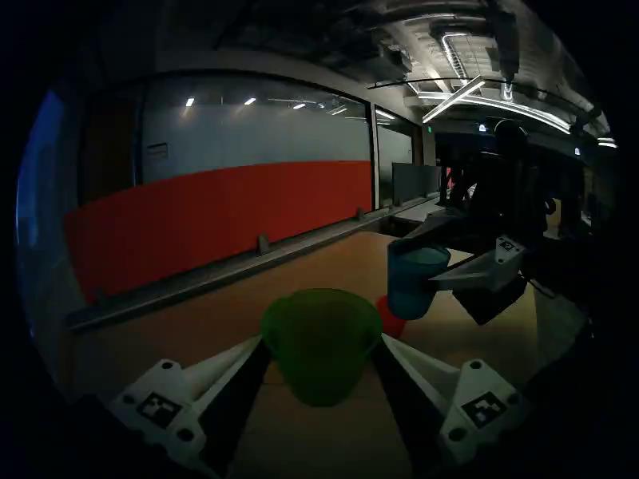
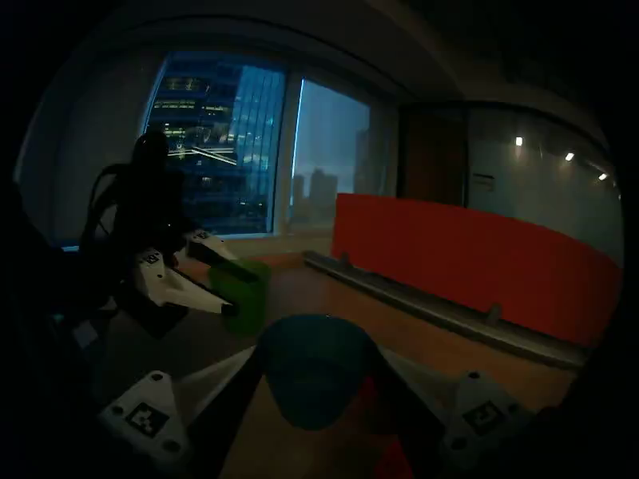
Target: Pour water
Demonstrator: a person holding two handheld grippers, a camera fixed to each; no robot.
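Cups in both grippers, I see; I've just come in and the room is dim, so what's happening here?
A person holds a gripper in each hand over a wooden table. The left gripper is shut on a green cup, the right gripper on a blue cup. Both cups look roughly upright and are apart from each other, so no pouring shows yet. Whether either holds water is too dark to tell. A small red thing lies by the blue cup.
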